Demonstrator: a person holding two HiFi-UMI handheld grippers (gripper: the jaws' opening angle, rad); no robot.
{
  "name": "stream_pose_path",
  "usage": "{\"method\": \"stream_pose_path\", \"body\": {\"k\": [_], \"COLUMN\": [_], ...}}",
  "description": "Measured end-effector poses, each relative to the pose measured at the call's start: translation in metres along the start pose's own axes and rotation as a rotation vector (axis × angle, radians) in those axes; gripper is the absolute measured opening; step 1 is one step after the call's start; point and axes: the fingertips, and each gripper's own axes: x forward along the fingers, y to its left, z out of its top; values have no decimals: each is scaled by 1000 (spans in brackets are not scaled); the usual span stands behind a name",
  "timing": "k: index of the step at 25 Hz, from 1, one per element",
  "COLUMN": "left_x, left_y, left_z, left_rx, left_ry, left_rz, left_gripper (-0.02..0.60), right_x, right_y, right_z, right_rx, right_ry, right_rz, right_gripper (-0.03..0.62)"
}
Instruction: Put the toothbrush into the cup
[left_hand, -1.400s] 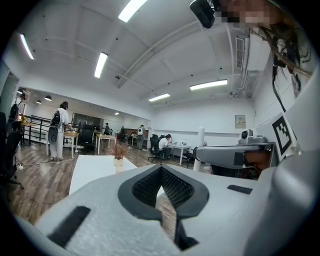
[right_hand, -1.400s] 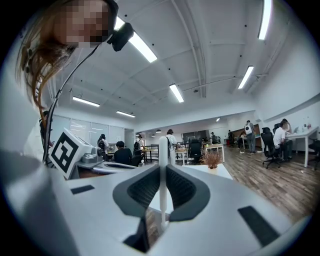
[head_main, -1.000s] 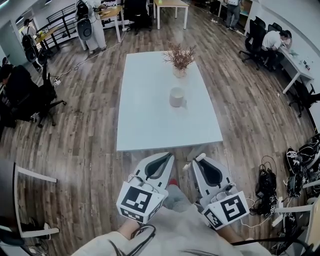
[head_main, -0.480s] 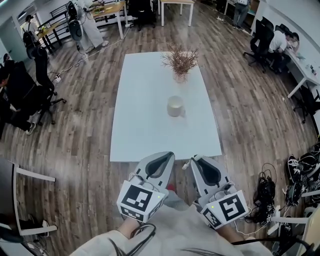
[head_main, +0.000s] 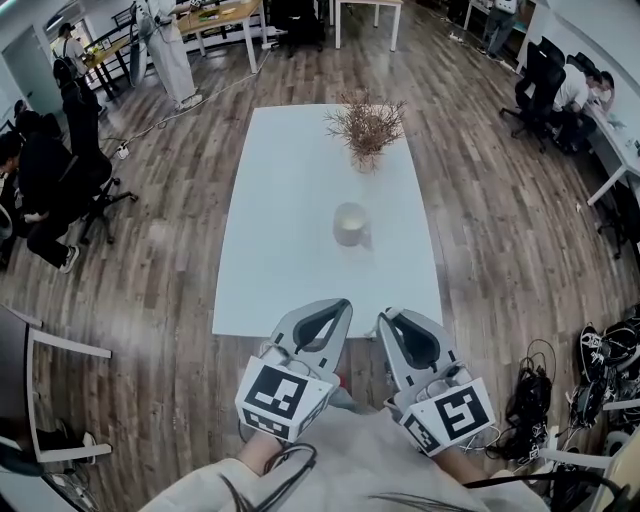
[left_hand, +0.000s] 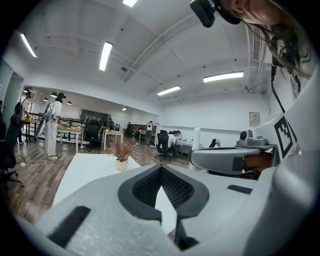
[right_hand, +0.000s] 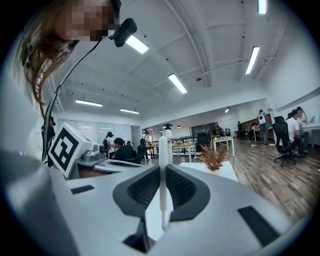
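Observation:
A white cup (head_main: 350, 224) stands near the middle of the long white table (head_main: 280, 250), ahead of both grippers. My right gripper (head_main: 386, 319) is held low in front of me, short of the table's near edge. It is shut on a thin white toothbrush (right_hand: 162, 175), which stands upright between the pads (right_hand: 180, 187). My left gripper (head_main: 339, 307) hangs beside it, shut, with nothing between its pads (left_hand: 145, 185). The jaws hide the cup in both gripper views.
A vase of dried twigs (head_main: 366, 128) stands on the table beyond the cup. Office chairs and seated people (head_main: 50, 180) are at the left. Cables and shoes (head_main: 590, 380) lie on the wooden floor at the right, with desks further back.
The table and cup have come nearer in the head view as I moved toward them. Both grippers keep the same pose in front of me, the toothbrush still held.

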Motion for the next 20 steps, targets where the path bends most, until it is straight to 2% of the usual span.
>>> {"method": "stream_pose_path", "body": {"k": [13,20], "left_x": [31,45], "left_y": [14,38], "left_z": [5,0], "left_rx": [6,-15], "left_ry": [11,32], "left_rz": [12,20], "left_gripper": [8,8], "right_x": [19,47], "right_y": [-21,-36], "right_z": [1,2], "right_rx": [4,3], "right_ry": [2,4], "right_rz": [2,-8], "right_gripper": [51,51]}}
